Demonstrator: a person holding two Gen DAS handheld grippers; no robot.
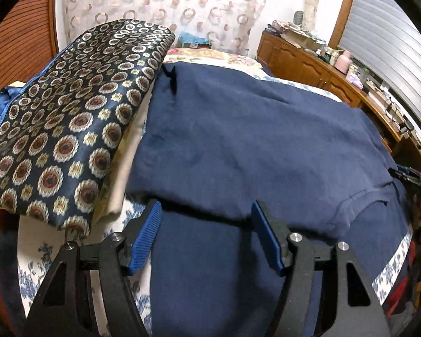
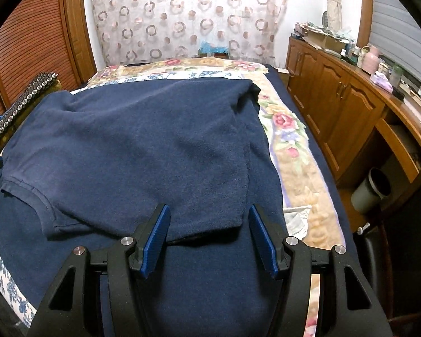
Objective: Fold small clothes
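A navy short-sleeved shirt [image 1: 252, 129] lies spread over the bed, with a sleeve hem at its right in the left wrist view. The right wrist view shows the same shirt [image 2: 132, 151], its sleeve at the left. My left gripper [image 1: 206, 207] stands open just at the shirt's near edge, and the blue pads [image 1: 146, 238] touch no cloth. My right gripper [image 2: 209, 213] is open too, its fingertips on either side of the near corner of the shirt, with nothing pinched. Under both lies a navy blanket [image 2: 199, 280].
A dark cushion with round flower patterns [image 1: 56, 129] lies against the shirt's left side. The floral bedspread [image 2: 289, 140] shows to the right of the shirt. A wooden cabinet [image 2: 336, 106] with clutter on top lines the right wall, with a grey bin [image 2: 373, 191] at its foot.
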